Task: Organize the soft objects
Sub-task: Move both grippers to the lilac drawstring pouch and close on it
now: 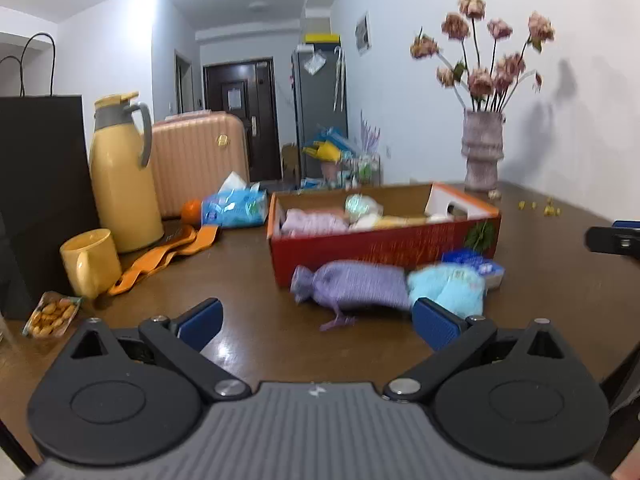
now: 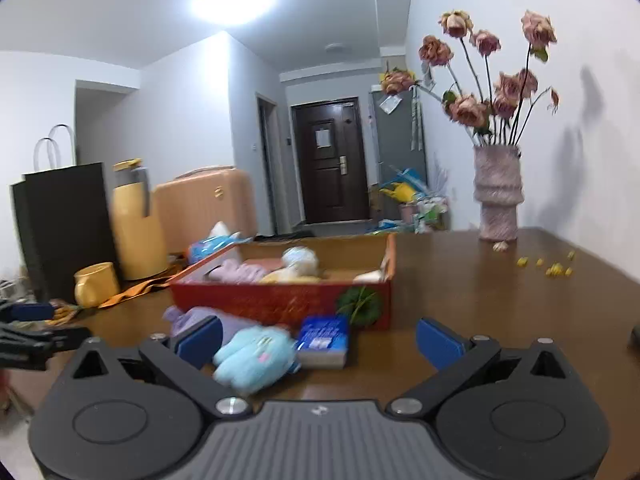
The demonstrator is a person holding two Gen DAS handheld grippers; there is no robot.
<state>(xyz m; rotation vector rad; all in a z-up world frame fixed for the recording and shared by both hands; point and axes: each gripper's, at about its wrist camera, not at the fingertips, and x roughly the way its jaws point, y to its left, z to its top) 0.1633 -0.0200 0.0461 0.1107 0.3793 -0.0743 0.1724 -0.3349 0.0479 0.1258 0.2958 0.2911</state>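
A red cardboard box [image 1: 384,254] [image 2: 280,300] sits mid-table holding a lilac cloth [image 1: 314,222] and other soft items. In front of it lie a purple drawstring pouch [image 1: 354,286] [image 2: 192,318], a light blue plush toy [image 1: 452,286] [image 2: 256,358] and a blue tissue pack [image 1: 478,264] [image 2: 324,340]. My left gripper [image 1: 318,326] is open and empty, just short of the pouch. My right gripper [image 2: 318,342] is open and empty, with the plush toy and the tissue pack between its fingers.
A yellow thermos [image 1: 120,176], yellow mug [image 1: 90,262], orange strap [image 1: 168,254], snack bag [image 1: 52,314], black paper bag [image 1: 40,184] and tissue packet [image 1: 236,208] stand at the left. A vase of flowers [image 1: 482,152] [image 2: 498,196] stands at the far right by the wall.
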